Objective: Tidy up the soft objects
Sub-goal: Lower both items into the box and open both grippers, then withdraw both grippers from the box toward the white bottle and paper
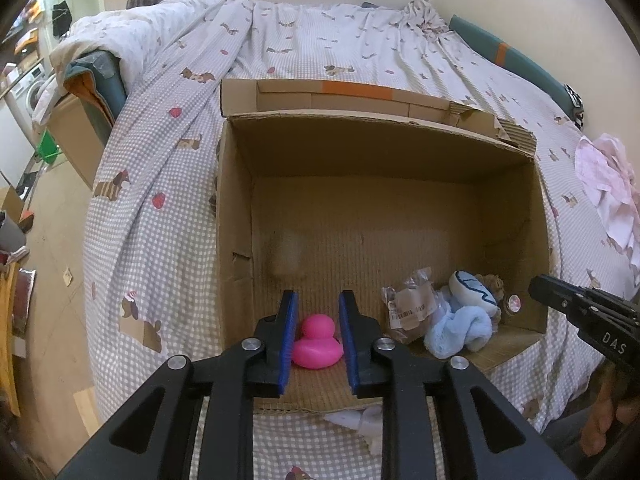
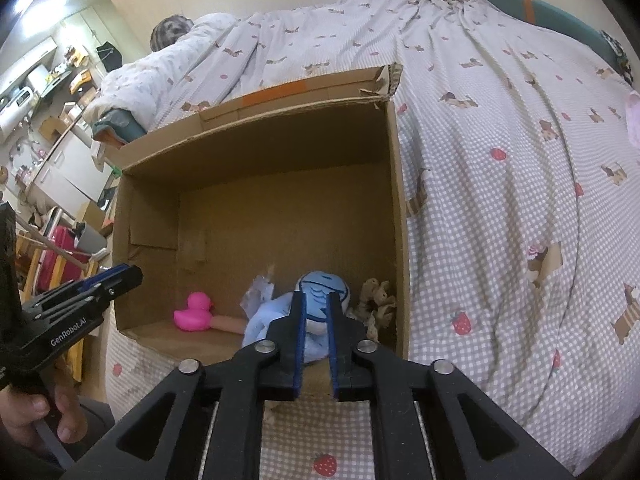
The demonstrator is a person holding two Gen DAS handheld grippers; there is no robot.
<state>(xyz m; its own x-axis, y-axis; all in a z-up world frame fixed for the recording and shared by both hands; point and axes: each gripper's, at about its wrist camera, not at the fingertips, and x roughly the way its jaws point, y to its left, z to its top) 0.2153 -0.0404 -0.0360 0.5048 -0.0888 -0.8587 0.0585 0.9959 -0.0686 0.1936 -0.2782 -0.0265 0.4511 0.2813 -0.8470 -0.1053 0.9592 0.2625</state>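
An open cardboard box [image 1: 360, 148] [image 2: 260, 140] stands on the bed. On its floor lie a pink rubber duck [image 1: 316, 344] [image 2: 194, 312], a blue shark plush [image 1: 474, 286] [image 2: 324, 284], a light blue fluffy cloth [image 1: 460, 330] [image 2: 264, 320], a plastic packet [image 1: 412, 304] and a brown frilly thing [image 2: 376, 304]. My left gripper [image 1: 318, 294] [image 2: 120, 276] hovers over the box's near left rim, open, the duck below it and untouched. My right gripper [image 2: 316, 295] [image 1: 538, 284] hangs above the near right corner, narrowly open, with the shark beneath.
The bed wears a checked sheet [image 2: 500, 220] printed with dogs and strawberries. A pink cloth [image 1: 608, 184] lies to the right of the box. The bed's edge drops to the floor [image 1: 52, 264] on the left, beside another carton [image 1: 76, 136]. A hand [image 2: 52, 404] holds the left gripper.
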